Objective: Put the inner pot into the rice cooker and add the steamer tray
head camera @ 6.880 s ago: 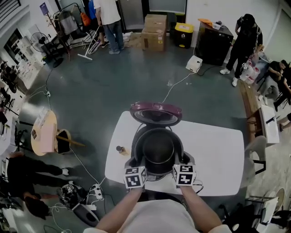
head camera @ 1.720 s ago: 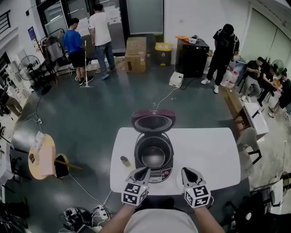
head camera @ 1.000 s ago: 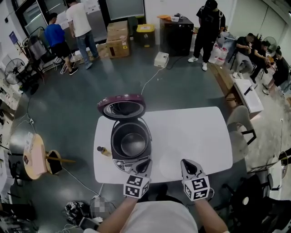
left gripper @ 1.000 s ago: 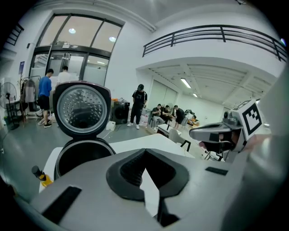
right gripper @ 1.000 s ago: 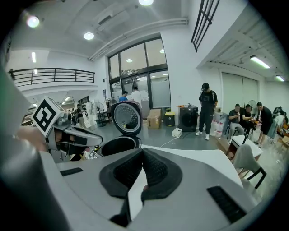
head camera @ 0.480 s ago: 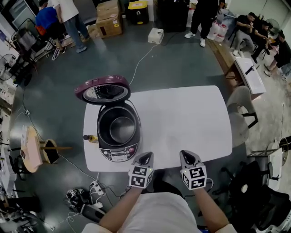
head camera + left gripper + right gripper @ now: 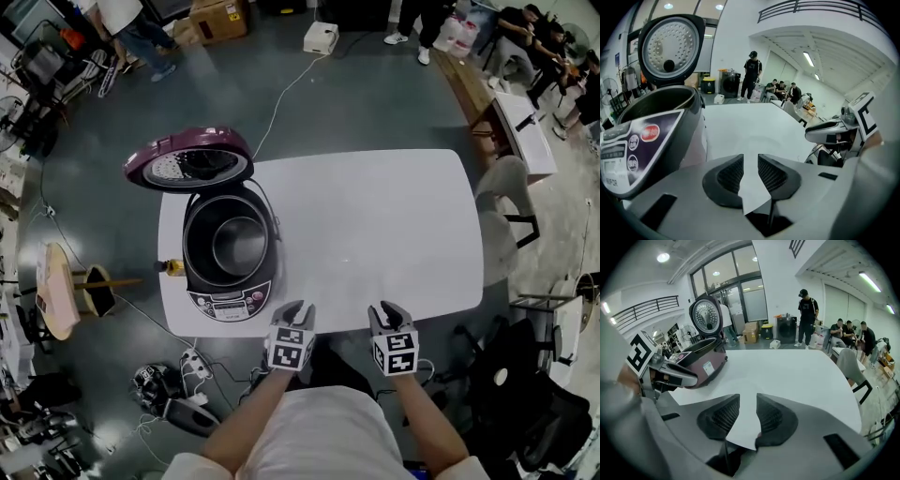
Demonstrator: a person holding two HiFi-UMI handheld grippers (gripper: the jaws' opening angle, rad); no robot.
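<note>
With empty jaws just opened, my left hand-held gripper [image 7: 292, 307] and right hand-held gripper [image 7: 384, 309] hang at the tabletop's [image 7: 375, 225] near edge, the inner pot [image 7: 236, 246] sits in the open rice cooker [image 7: 228, 298] at left, and, seeing no steamer tray, I risk clipping that edge while searching.

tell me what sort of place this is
Probably a workshop or lab hall, not a home kitchen: a bare grey floor with loose cables, a cardboard box at the far side, and people gathered around a lone white table holding an open rice cooker.
</note>
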